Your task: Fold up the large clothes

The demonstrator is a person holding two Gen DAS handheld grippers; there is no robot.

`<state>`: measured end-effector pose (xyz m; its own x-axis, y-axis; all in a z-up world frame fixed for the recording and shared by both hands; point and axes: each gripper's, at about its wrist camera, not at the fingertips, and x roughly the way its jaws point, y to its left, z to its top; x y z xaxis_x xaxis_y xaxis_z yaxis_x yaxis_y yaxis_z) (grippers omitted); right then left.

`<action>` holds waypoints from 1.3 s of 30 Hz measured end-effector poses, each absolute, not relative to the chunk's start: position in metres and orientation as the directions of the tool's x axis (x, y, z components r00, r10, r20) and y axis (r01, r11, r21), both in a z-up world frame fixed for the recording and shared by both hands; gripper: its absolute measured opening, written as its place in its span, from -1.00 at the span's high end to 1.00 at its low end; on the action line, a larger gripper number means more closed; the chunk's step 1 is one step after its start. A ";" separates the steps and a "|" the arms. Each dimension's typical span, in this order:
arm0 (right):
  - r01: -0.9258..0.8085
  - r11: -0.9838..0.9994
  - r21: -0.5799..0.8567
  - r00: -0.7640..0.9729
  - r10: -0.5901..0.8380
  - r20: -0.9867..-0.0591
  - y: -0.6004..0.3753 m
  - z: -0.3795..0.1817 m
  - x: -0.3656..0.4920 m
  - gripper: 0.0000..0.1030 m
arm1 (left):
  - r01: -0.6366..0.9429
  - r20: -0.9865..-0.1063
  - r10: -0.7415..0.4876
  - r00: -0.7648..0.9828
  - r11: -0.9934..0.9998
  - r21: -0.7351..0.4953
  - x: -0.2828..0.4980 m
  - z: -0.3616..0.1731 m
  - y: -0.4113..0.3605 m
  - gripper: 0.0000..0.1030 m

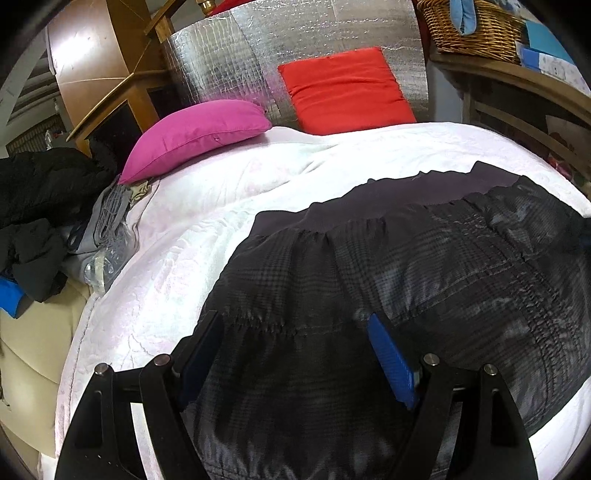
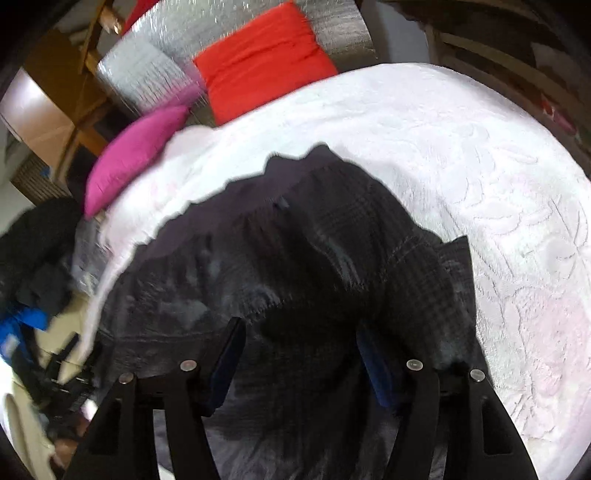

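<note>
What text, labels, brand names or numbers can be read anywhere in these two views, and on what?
None can be read.
Dark plaid garment: no tag or print shows.
White embossed bedspread: raised pattern only, no lettering.
Pale box on the shelf beside the wicker basket: small printed marks, too small to read.
Pink cushion and red cushion: plain.

- Both views bulge strongly, fisheye style — straight lines curve and the corners go black.
- Left wrist view is sharp; light glares on the silver foil panel (image 1: 295, 48) and the wooden cabinet (image 1: 88, 55).
- Right wrist view is smeared by motion blur, worst at the left edge.
- The white bedspread (image 2: 480, 166) is bright, nearly washed out.
- The dark garment (image 1: 406, 277) shows little detail — only faint sheen.
</note>
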<state>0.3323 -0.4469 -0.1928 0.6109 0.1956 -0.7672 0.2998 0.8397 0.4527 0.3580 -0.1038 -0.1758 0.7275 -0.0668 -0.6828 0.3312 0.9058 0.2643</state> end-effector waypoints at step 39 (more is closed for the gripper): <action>0.112 0.587 0.802 0.564 0.627 -0.537 -0.505 -0.263 0.338 -0.85 | 0.335 -0.766 -0.635 0.096 0.746 -0.576 0.440 -0.244 -0.011 -0.88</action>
